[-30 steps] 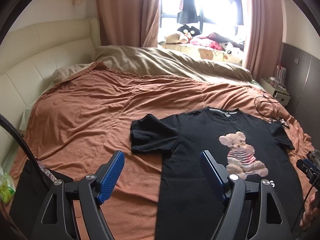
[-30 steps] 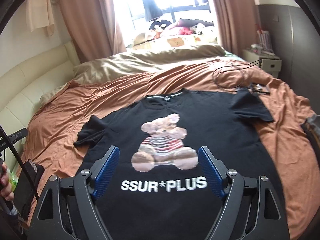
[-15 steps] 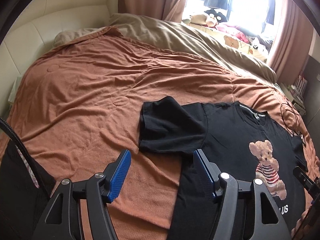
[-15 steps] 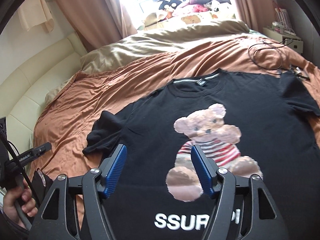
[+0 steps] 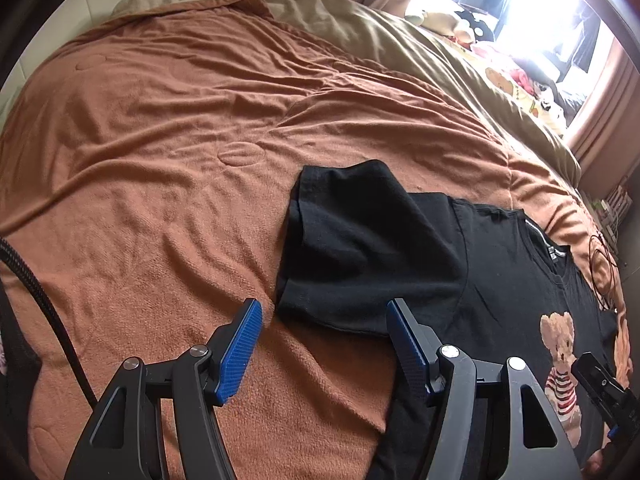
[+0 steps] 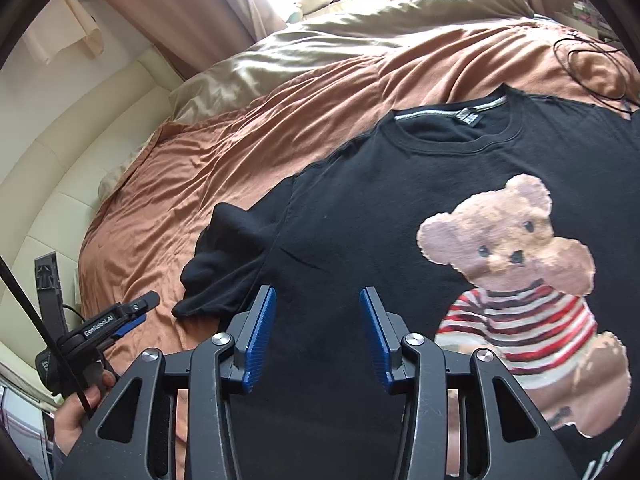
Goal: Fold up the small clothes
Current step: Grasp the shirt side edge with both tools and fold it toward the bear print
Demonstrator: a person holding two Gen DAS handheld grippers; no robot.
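Observation:
A black T-shirt (image 6: 384,216) with a teddy-bear print (image 6: 516,276) lies flat, face up, on the orange-brown blanket (image 5: 160,140). Its left sleeve (image 5: 360,248) is rumpled and spread toward the bed's left side. My left gripper (image 5: 324,344) hovers open just in front of that sleeve's hem, nothing between its blue pads. My right gripper (image 6: 318,332) is open above the shirt's chest, left of the bear, near the sleeve seam. The left gripper (image 6: 120,320) also shows at the lower left of the right wrist view, held by a hand (image 6: 76,420).
A beige duvet (image 6: 360,36) is bunched at the far end of the bed below a bright window. A black cable loop (image 6: 592,64) lies on the blanket by the shirt's far shoulder. A cream padded headboard (image 6: 52,184) curves along the left. A black cord (image 5: 44,304) runs at the left.
Both grippers have moved forward and lower toward the shirt. The left one closed in on the left sleeve; the right one shifted left over the chest. Both stayed open.

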